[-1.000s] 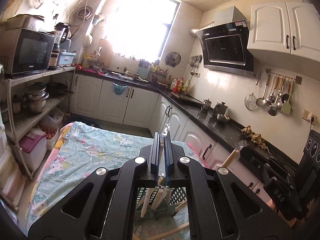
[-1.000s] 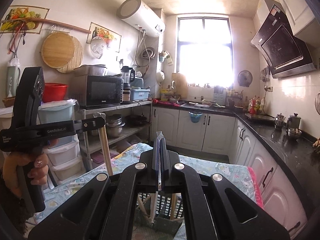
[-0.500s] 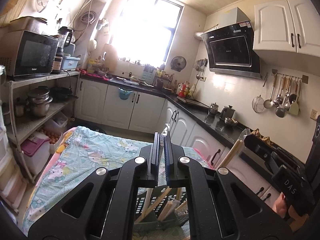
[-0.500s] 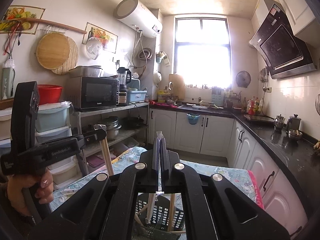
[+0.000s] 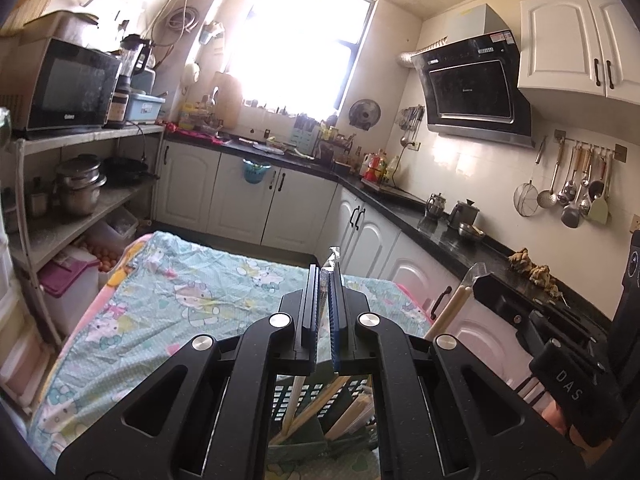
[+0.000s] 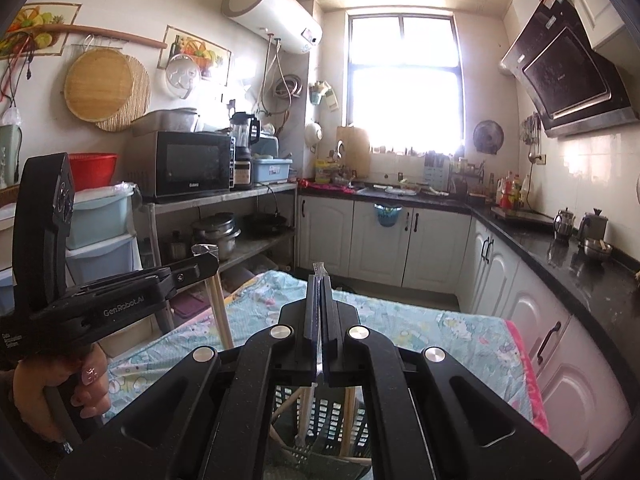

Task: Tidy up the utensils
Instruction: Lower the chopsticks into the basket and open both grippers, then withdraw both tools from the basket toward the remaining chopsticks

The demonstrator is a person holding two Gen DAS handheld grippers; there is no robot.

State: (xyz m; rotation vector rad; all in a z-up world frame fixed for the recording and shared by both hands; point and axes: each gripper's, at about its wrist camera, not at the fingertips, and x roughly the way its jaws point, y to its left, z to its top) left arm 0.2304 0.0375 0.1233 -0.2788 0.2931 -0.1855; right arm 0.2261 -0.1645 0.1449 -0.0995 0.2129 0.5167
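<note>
Wrapped chopsticks (image 5: 329, 264) pinched in left gripper (image 5: 324, 292), clear wrapper tip poking above the nearly closed jaws; lower length hidden behind the fingers. Right gripper (image 6: 319, 300) likewise clamped on a second wrapped pair (image 6: 319, 270). Below both, dark slotted basket (image 6: 320, 412) with upright sticks, mostly blocked by gripper bodies. It sits on table with cartoon-print cloth (image 5: 160, 300).

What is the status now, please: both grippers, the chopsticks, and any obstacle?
Left gripper shut on wrapped chopsticks. Right gripper shut on second wrapped pair. Both above slotted basket. Nothing blocking.
</note>
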